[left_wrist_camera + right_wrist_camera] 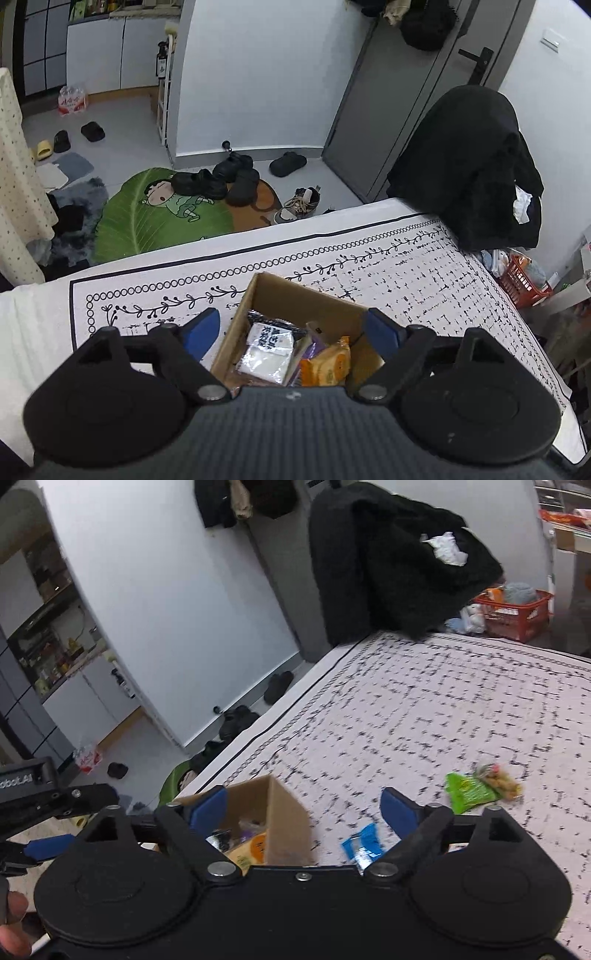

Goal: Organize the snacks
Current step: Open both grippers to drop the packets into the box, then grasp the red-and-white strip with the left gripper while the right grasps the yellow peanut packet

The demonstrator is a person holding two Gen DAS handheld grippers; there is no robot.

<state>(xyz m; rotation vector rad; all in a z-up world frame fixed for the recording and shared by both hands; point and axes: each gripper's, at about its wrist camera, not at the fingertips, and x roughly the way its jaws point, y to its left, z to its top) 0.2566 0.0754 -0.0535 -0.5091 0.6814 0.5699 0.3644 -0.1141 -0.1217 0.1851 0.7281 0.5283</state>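
Both grippers' jaws wide open, empty: left gripper (291, 328) over open brown cardboard box (295, 295) w/ snacks; right gripper (304, 810) near blue packet (364, 843), green packet (467, 786) on table (443, 709).

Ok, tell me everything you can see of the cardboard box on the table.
The cardboard box is plain brown, open at the top, with no lid or flaps showing. It stands upright on the patterned tablecloth, near the table's left end, a corner pointing away. Inside lie several snack packets, among them a white packet and an orange packet. The left gripper hovers open above it; nothing grips it. Its near side is hidden.
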